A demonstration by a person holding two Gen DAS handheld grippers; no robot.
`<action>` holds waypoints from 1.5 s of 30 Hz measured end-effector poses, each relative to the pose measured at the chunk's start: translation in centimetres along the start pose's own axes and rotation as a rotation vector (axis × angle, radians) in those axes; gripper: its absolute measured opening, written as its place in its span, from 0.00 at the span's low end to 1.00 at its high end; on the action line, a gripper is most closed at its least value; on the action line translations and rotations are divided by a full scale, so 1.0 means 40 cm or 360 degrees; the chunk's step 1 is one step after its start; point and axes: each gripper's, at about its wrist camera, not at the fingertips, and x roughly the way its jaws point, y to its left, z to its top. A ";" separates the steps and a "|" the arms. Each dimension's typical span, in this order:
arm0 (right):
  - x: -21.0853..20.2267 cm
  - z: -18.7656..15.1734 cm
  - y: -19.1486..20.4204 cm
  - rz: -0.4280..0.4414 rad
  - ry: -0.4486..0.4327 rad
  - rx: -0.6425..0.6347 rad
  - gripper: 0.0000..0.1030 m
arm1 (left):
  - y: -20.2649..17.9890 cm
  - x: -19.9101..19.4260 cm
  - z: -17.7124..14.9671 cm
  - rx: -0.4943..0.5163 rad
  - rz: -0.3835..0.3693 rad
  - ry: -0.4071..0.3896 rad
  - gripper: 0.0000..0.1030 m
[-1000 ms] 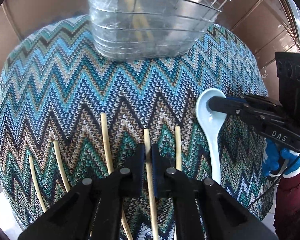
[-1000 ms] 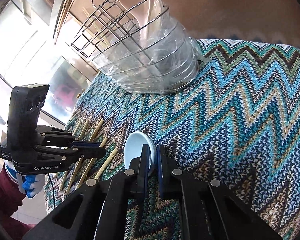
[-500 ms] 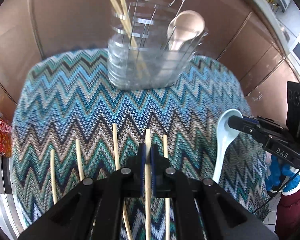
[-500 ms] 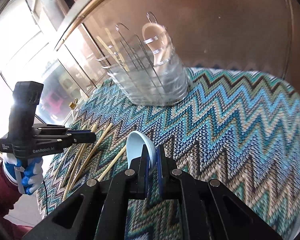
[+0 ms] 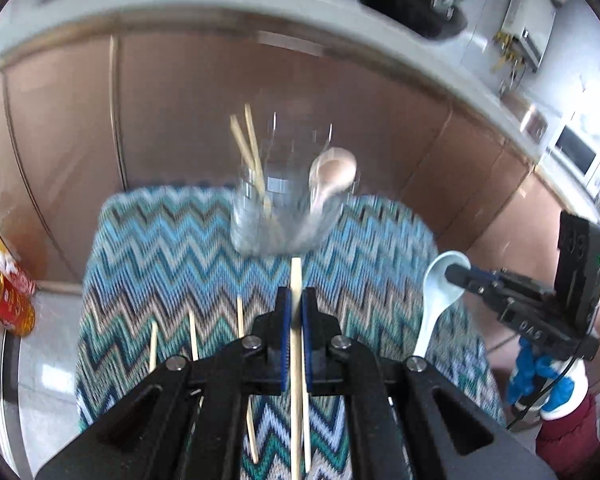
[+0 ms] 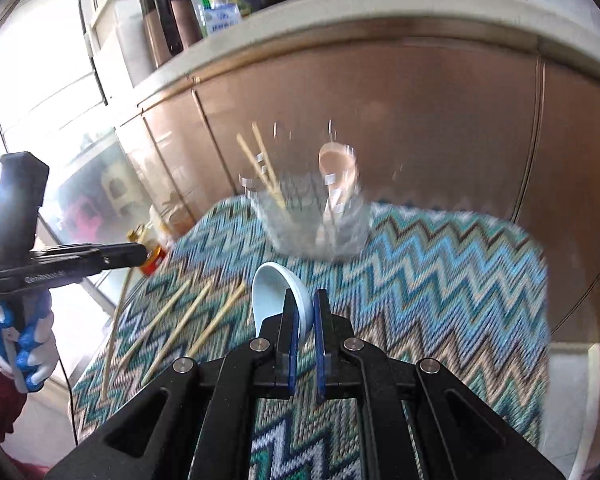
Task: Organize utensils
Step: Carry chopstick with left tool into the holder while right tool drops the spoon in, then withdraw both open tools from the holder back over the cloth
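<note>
Chopstick (image 5: 296,280) clamped in left gripper (image 5: 296,300), lifted over zigzag cloth (image 5: 160,240). Right gripper (image 6: 304,300) clamped on pale blue spoon (image 6: 274,292). Wire holder (image 5: 276,216) behind, blurred; 3 chopsticks (image 5: 192,332) lie on cloth.

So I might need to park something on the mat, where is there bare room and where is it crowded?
Free: the zigzag mat to the right of the wire holder, out to its right edge, and the strip between holder and loose chopsticks. Crowded: the mat's left near side, where those chopsticks lie, and the holder itself, already holding chopsticks and a spoon.
</note>
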 end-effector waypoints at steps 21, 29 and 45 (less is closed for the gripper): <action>0.135 0.314 0.017 -0.0411 -0.0665 -0.0176 0.07 | -0.027 0.109 0.399 -0.0229 0.0291 -0.1115 0.04; 0.253 0.273 0.021 -0.0497 -0.0676 -0.0271 0.07 | 0.018 0.249 0.360 -0.0213 0.0437 -0.1120 0.05; 0.177 0.224 0.072 -0.0495 -0.0698 -0.0245 0.28 | 0.049 0.119 0.294 -0.0209 0.0465 -0.1117 0.30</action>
